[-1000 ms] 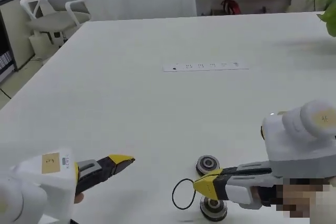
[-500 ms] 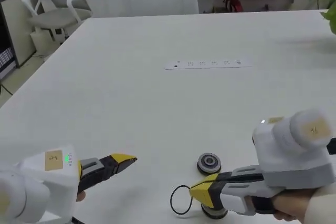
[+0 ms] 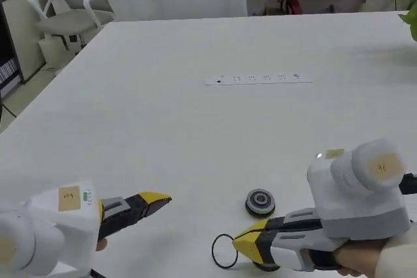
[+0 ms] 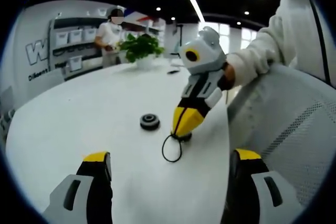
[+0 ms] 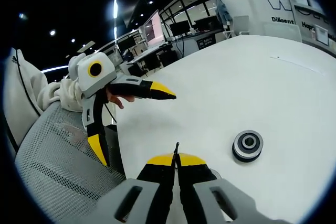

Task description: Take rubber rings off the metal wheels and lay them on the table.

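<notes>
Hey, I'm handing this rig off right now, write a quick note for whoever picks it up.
Left gripper: open, empty, off to the left of the work.
Right gripper: shut on a rubber ring, over the near wheel; the loop droops to the table.
Far wheel: on the table just beyond, apparently with its ring on.
Done: one ring gripped, maybe not fully free.
Left: lay it down, then strip the far wheel.
</notes>
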Available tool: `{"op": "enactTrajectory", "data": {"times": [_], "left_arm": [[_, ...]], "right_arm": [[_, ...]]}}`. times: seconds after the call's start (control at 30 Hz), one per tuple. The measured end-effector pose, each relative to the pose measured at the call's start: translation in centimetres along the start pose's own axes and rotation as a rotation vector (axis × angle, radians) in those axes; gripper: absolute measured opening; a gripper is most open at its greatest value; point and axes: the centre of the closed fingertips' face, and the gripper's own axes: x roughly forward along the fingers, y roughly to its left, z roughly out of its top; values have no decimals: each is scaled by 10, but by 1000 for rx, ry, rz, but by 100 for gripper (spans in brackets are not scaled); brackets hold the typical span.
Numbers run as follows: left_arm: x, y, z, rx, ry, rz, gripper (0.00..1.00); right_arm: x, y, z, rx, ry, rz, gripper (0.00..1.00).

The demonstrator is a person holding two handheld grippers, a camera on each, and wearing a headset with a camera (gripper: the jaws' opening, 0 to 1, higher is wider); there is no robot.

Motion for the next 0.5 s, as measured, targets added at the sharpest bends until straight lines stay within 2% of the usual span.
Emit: {"op": "enactTrajectory", "data": {"times": [0.23,0.5], "left_arm": [[0,0,-1,-1,0,-2,98],[0,-1,-2,-4,5,-3,98]], "right_arm": [[3,0,0,-25,5,-7,0],[6,4,-5,-33,27,9,0]]}}
